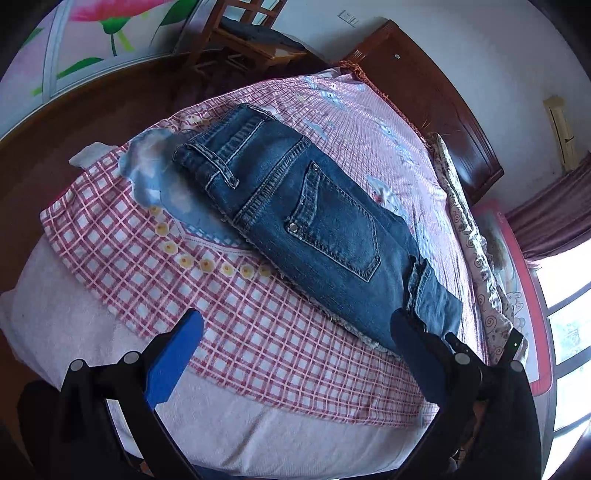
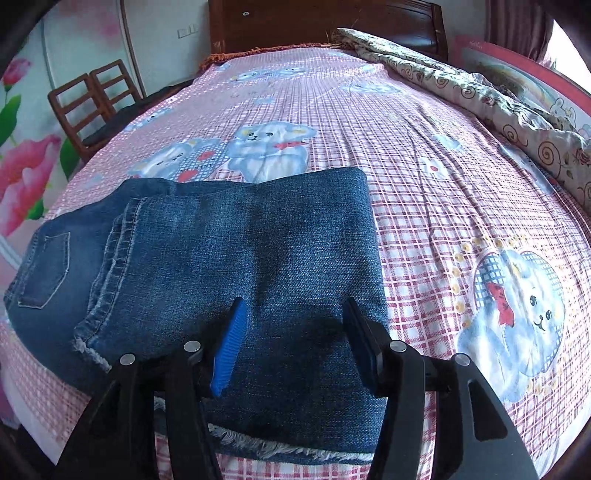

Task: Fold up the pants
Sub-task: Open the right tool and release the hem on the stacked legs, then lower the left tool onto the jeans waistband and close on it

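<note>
With both my grippers hanging over the near edge of the bed, nothing is in either one. Left gripper [image 1: 295, 354]: jaws spread wide, checked sheet [image 1: 258, 332] visible between the blue pads, no cloth caught. Its right finger sits just beside the frayed hem corner of the jeans [image 1: 310, 214], maybe brushing it; can't tell contact. Right gripper [image 2: 291, 343]: jaws parted, released, hovering just over the denim with fabric showing flat between the pads, not pinched.

Jeans lie on the sheet near the bed's front edge, already doubled: legs stacked one on the other, and the leg portion looks brought back over the seat. In the right wrist view a hemmed cuff lies across the panel next to the back pocket [image 2: 44, 269], and a clean fold edge runs along the far and right side. Frayed hem sticks out at the near edge. In the left wrist view the waistband and belt loop sit at the far end, pocket face up.

My read: main folds are in, bundle is a compact rectangle. Left to do, probably one more fold or just squaring the edges and the loose cuff.

Further back: rumpled quilt [image 2: 480, 85] along the right, headboard [image 2: 325, 22], wooden chairs [image 2: 92, 99] by the wall.
</note>
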The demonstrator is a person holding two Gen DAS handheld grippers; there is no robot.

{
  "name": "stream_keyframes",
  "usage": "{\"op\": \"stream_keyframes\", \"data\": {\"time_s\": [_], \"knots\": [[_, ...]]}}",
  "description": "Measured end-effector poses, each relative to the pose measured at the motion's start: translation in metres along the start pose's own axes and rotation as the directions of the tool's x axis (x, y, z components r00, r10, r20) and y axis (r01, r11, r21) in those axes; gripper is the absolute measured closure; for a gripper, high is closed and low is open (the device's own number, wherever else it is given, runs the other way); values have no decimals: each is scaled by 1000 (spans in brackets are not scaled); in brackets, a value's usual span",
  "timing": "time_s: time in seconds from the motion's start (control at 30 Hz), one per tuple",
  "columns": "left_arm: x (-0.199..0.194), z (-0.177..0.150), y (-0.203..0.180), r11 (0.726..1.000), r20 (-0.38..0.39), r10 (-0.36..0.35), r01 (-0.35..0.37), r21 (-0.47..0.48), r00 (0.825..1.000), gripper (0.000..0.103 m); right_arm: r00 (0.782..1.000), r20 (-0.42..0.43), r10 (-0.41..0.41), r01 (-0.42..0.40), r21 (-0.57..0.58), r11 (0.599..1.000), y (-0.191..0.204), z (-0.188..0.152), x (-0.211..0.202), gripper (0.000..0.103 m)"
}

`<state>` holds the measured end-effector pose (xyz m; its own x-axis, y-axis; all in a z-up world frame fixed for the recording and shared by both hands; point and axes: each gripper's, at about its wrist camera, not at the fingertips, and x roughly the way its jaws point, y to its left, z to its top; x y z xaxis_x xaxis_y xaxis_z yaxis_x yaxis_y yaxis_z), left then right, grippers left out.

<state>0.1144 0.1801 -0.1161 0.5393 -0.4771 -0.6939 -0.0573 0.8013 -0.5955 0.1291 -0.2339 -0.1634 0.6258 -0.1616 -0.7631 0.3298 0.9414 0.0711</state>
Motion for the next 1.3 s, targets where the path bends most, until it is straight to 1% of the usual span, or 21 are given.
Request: {"op": "stream_keyframes", "data": {"time_s": [0.07,0.1,0.17,0.27,0.33,0.37,0.43,0.6,0.63,0.67,0.73,0.77,0.87,0.9,1.0,1.03,1.07,1.1,1.13,1.2,1.3], "knots": [[3,18,11,997,11,-49,50,-56,999,2,1000,20,23,-24,18,1000,-2,-3,-14,50],[5,28,17,991,23,-94,96,-89,995,2,999,25,33,-33,19,999,-2,-6,-21,50],[10,48,32,968,52,-170,177,-178,984,2,998,32,53,-53,18,998,0,-11,-34,50],[24,72,60,909,106,-240,262,-325,965,2,997,22,76,-76,20,997,3,-19,-47,50],[36,79,82,843,133,-282,312,-438,950,2,996,5,90,-90,15,996,5,-23,-50,50],[41,80,90,823,138,-270,302,-481,953,2,996,1,92,-92,14,996,6,-24,-52,50],[47,80,100,805,141,-258,294,-516,956,2,993,-4,114,-114,17,993,8,-25,-54,50],[54,87,95,811,157,-266,309,-497,951,2,992,-17,122,-122,-2,993,15,-24,-53,50],[56,88,94,815,147,-257,296,-498,955,2,991,-22,130,-130,2,991,16,-24,-52,50],[60,90,92,825,126,-227,259,-503,966,2,989,-23,145,-144,14,989,16,-24,-51,50],[61,94,89,835,110,-197,226,-502,974,2,989,-18,150,-149,22,989,17,-23,-53,50],[62,97,85,854,91,-166,189,-485,982,2,987,-15,158,-157,28,987,17,-23,-53,50],[67,101,75,878,74,-97,121,-463,992,2,984,-22,177,-176,44,983,18,-23,-52,50],[67,102,76,878,83,-89,117,-465,993,2,983,-23,180,-179,46,983,18,-24,-52,50],[66,95,88,828,167,-134,203,-523,977,3,982,-23,186,-185,42,982,19,-25,-53,50],[65,94,88,830,171,-132,203,-519,976,6,982,-23,189,-188,44,981,19,-26,-54,50],[63,92,89,843,156,-105,171,-510,982,27,981,-25,191,-190,53,980,16,-29,-56,50],[65,91,90,854,125,-63,119,-506,990,62,981,-29,190,-188,55,981,14,-30,-56,50],[67,88,94,852,97,-26,73,-519,995,81,982,-31,187,-185,57,981,12,-32,-56,50],[70,84,107,826,116,-79,130,-549,990,85,982,-33,184,-182,64,981,7,-36,-58,50],[71,82,109,816,124,-90,144,-559,988,88,983,-34,179,-175,84,981,-2,-40,-60,50]]}}
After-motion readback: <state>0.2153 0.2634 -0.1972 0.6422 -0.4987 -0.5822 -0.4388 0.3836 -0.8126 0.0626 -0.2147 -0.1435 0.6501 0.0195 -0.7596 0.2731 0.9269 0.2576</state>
